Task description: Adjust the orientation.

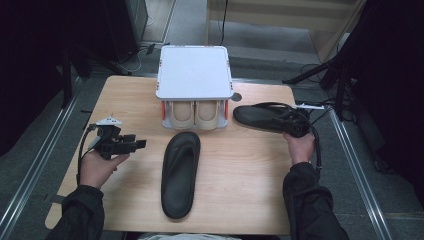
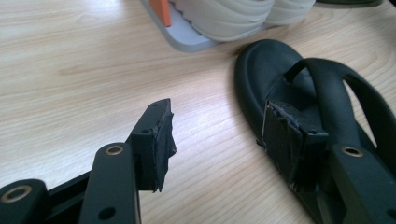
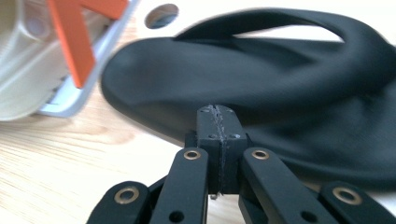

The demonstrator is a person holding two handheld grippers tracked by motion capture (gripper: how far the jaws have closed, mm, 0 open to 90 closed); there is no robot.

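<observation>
Flip-flops are the work here, two black ones on a wooden table (image 1: 125, 95). The right gripper (image 1: 295, 125) has its jaws pressed flat together with nothing between them; in the right gripper view the two pads meet along a thin seam (image 3: 217, 140). Its tip sits at the near edge of the right flip-flop (image 1: 260, 116), and whether it touches the sole cannot be told. That flip-flop lies crosswise on the table, just right of the rack (image 1: 195, 75), with its strap arching up toward the far side (image 3: 280, 21). The right hand (image 1: 300, 147) grips the gripper from below, its cable looping down beside the dark sleeve.

The left gripper (image 1: 140, 144) stands wide open and holds nothing. In the left gripper view its pads (image 2: 159, 144) are well apart above bare wood, and the right-hand pad in that view lies over the toe end of the left flip-flop (image 2: 275, 70). In the high view this gripper points level toward the middle of the table, held by the left hand (image 1: 97, 167), and is near the flip-flop but apart from it.

The left flip-flop (image 1: 180, 172) lies lengthwise at the table's middle, its toe end toward the rack and its heel toward the person, with a short gap between toe and rack.

The rack is a low grey shelf with a flat white top and orange posts (image 1: 162, 107). A pair of beige sandals (image 1: 195, 114) sits side by side underneath, toes facing the person.
</observation>
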